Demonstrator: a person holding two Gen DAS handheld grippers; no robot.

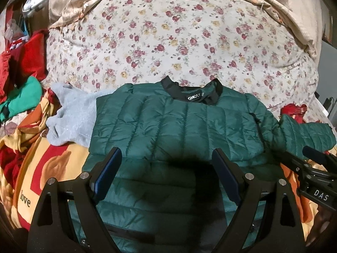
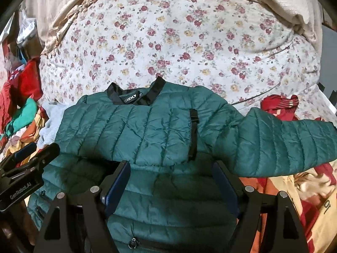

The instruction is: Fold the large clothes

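A green quilted puffer jacket (image 1: 179, 122) lies spread on the floral bedspread (image 1: 179, 42), collar away, one sleeve (image 2: 290, 143) stretched out rightward. The left gripper (image 1: 166, 158) and the right gripper (image 2: 172, 168) hover above it, both released, gripping nothing.

Bed with a rose-printed floral quilt (image 1: 168, 42), beige fringed cover (image 1: 88, 2) bunched along its far edge, cluttered red and green clothes pile (image 1: 23, 67) at left edge, dim indoor light
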